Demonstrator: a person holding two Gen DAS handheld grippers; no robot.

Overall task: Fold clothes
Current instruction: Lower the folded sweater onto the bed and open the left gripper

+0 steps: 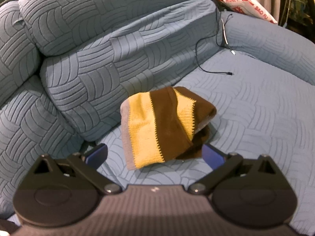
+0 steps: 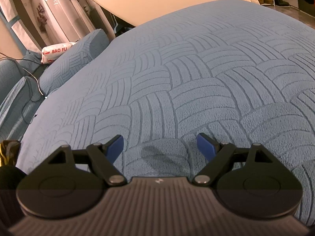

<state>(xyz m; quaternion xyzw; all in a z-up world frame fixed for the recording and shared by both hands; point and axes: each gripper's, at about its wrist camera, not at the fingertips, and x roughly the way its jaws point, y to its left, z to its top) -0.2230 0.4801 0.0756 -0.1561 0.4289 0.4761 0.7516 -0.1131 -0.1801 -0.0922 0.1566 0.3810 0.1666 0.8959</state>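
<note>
Just beyond the left claw, folded garment

I count one striped garment at frame centre and two cables at upper right. One printed white bag sits at the top right, and I hold two grippers.

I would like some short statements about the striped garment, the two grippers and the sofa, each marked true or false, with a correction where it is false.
1. The yellow and brown striped garment lies folded on the blue sofa cover. True.
2. The left gripper is clamped on the garment. False: its jaws stand open, and its blue pads sit either side of the garment's near edge without pressing on it.
3. The right gripper is open and holds nothing. True.
4. A second garment lies in front of the right gripper. False: only the bare cover is there.
5. A black cable lies on the sofa beyond the garment. True.
</note>
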